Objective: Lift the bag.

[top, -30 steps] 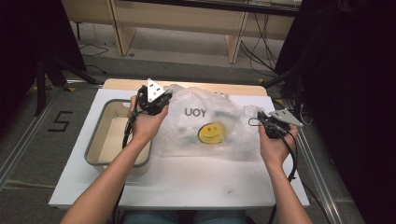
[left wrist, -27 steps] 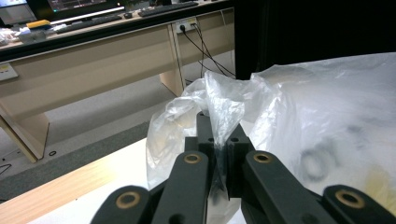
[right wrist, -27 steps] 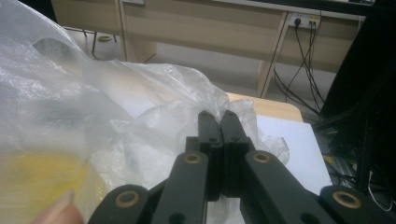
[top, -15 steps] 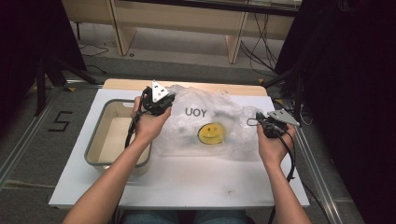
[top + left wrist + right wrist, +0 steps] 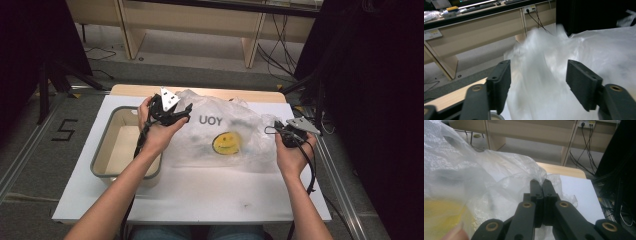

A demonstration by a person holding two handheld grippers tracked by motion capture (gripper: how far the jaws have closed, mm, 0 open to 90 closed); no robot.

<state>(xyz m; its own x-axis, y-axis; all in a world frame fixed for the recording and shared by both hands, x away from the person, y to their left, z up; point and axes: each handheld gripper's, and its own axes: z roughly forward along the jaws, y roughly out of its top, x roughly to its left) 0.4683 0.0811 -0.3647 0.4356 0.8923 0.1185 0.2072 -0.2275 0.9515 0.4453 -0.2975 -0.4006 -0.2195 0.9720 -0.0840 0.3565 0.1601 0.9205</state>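
Observation:
A clear plastic bag (image 5: 225, 132) with a yellow smiley face and black letters lies crumpled on the white table top (image 5: 200, 195). My left gripper (image 5: 186, 111) is at the bag's left upper corner. Its jaws have just been opening and now stand open (image 5: 539, 72), with blurred film of the bag (image 5: 544, 75) loose between them and touching neither pad. At the bag's right edge my right gripper (image 5: 270, 131) is shut, its tips (image 5: 541, 182) pinching the thin film of the bag (image 5: 499, 175).
A grey-rimmed tray (image 5: 107, 150) stands on the table left of the bag, under my left forearm. Wooden shelving (image 5: 200, 20) runs along the back, with cables (image 5: 280, 45) on the floor to the right.
The left jaws have opened and let go of the bag's corner, and the film there has slumped down. Both hands and the right gripper's hold stay the same.

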